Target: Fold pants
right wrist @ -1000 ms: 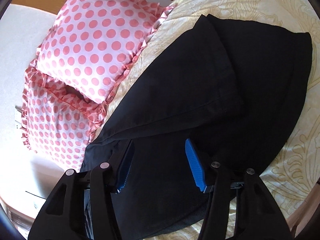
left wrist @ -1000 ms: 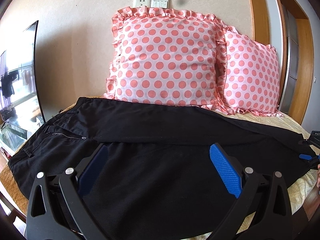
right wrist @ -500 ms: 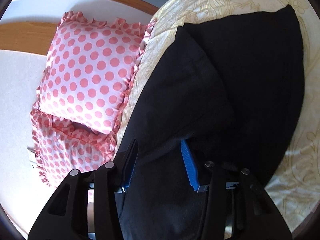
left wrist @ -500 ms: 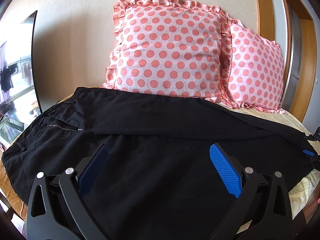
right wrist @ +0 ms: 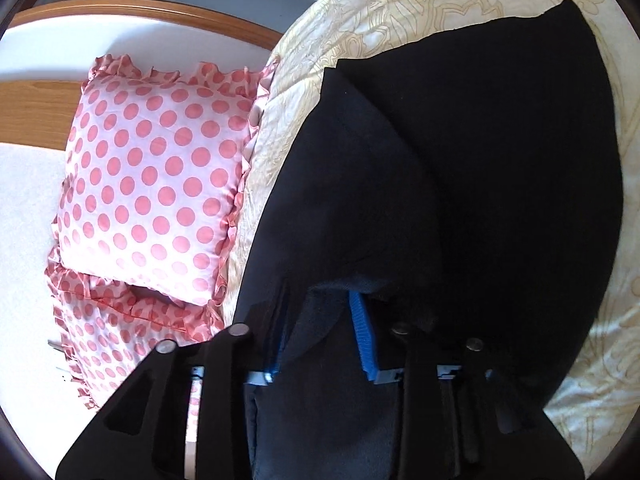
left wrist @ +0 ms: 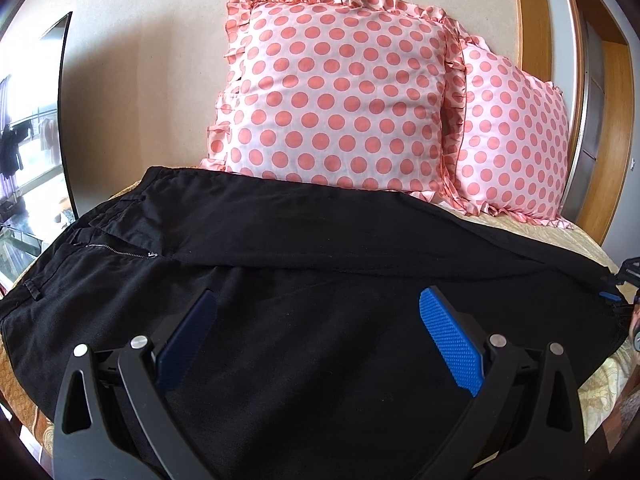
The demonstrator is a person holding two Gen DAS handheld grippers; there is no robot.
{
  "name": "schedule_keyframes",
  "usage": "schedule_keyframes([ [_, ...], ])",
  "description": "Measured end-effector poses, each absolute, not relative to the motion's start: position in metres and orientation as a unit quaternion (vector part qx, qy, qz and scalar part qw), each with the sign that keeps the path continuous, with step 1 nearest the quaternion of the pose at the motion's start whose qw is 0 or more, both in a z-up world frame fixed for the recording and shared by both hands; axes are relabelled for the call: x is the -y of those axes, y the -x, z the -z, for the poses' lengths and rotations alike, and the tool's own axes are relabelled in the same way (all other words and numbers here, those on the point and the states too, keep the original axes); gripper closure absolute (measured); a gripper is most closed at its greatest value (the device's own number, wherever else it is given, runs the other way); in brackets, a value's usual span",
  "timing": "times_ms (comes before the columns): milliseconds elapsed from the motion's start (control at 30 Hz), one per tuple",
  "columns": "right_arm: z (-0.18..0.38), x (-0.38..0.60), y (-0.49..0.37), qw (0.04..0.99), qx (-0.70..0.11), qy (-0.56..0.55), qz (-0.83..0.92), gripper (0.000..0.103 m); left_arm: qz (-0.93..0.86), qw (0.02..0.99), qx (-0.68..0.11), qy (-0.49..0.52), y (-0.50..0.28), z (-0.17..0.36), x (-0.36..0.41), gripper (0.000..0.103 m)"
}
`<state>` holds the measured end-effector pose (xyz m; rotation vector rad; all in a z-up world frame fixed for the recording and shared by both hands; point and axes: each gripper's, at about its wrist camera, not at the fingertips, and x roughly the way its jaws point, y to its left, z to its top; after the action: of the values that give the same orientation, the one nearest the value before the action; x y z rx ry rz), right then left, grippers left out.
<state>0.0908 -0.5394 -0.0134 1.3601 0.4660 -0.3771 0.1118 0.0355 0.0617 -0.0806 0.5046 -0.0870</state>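
Observation:
Black pants point(left wrist: 304, 280) lie spread across the bed, waistband and zipper at the left, legs running to the right. My left gripper point(left wrist: 316, 324) is open, its blue pads hovering over the near leg, holding nothing. In the right wrist view the pants point(right wrist: 480, 184) show their leg ends. My right gripper point(right wrist: 324, 320) has its jaws pressed into a fold of the black cloth and narrowed on it. The right gripper also shows in the left wrist view point(left wrist: 616, 292) at the leg hems on the far right.
Two pink polka-dot pillows point(left wrist: 340, 96) point(left wrist: 516, 136) lean on the wall behind the pants. A cream patterned bedspread point(right wrist: 592, 340) covers the bed. A wooden door frame point(left wrist: 532, 24) stands at the right, a window at the left.
My right gripper has moved down into the leg ends and its jaws have narrowed onto a fold of cloth. My left gripper has moved slightly closer over the pants, still open.

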Motion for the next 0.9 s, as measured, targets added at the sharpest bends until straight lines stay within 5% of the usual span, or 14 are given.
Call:
schedule_keyframes([
  [367, -0.013, 0.55, -0.038, 0.79, -0.15, -0.581, 0.124, 0.1, 0.032, 0.967, -0.241, 0.081, -0.109, -0.073, -0.051, 0.002],
  [533, 0.009, 0.555, -0.023, 0.775, -0.187, -0.583, 0.155, 0.1, 0.047, 0.966, -0.246, 0.062, -0.121, -0.088, -0.058, 0.002],
  [900, 0.007, 0.556, -0.032, 0.8, -0.217, -0.539, 0.154, 0.101, 0.027, 0.918, -0.344, 0.198, -0.264, -0.11, -0.152, 0.002],
])
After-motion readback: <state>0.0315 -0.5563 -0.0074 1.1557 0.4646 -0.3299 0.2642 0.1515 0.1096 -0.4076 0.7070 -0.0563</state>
